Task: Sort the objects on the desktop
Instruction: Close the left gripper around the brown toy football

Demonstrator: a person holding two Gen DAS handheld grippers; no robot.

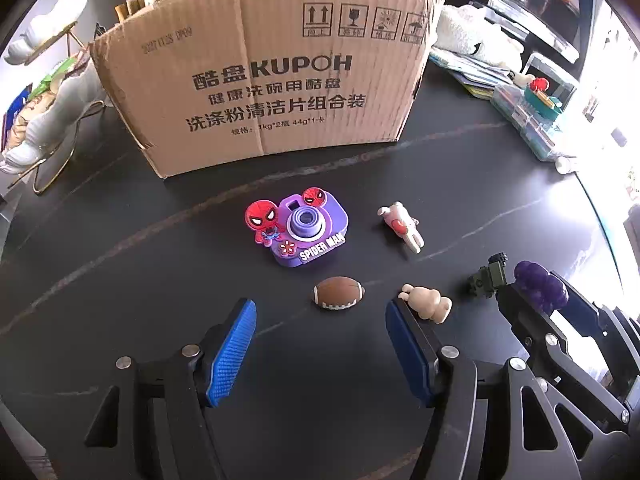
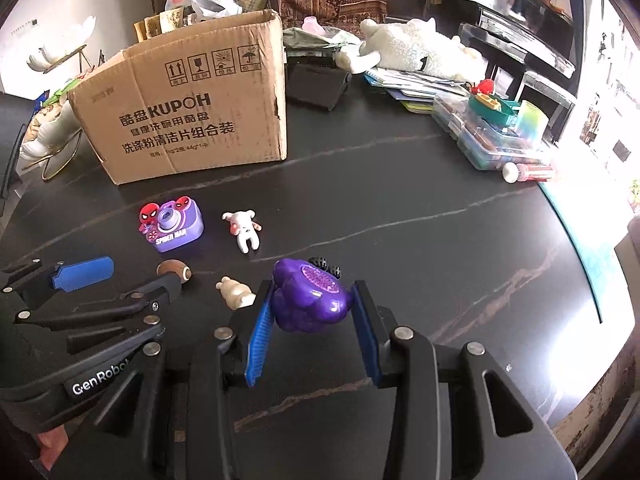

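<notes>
On the dark table lie a purple Spider-Man toy camera (image 1: 304,229) (image 2: 173,226), a small brown football (image 1: 338,293) (image 2: 174,270), a white bear figure (image 1: 402,226) (image 2: 243,229), a beige bear figure (image 1: 429,303) (image 2: 236,293) and a dark green toy vehicle (image 1: 489,276). My left gripper (image 1: 320,320) is open and empty, just short of the football. My right gripper (image 2: 314,300) is shut on a purple grape-shaped toy (image 2: 310,294) (image 1: 541,286), right of the beige bear. A black wheel (image 2: 325,265) shows behind the toy.
An open cardboard box (image 1: 272,76) (image 2: 188,112) stands at the back of the table. White ornaments on wire stands (image 1: 44,112) are at the left. Books, a plush sheep (image 2: 412,46) and plastic cases (image 2: 492,136) crowd the back right. The table edge (image 2: 580,240) curves along the right.
</notes>
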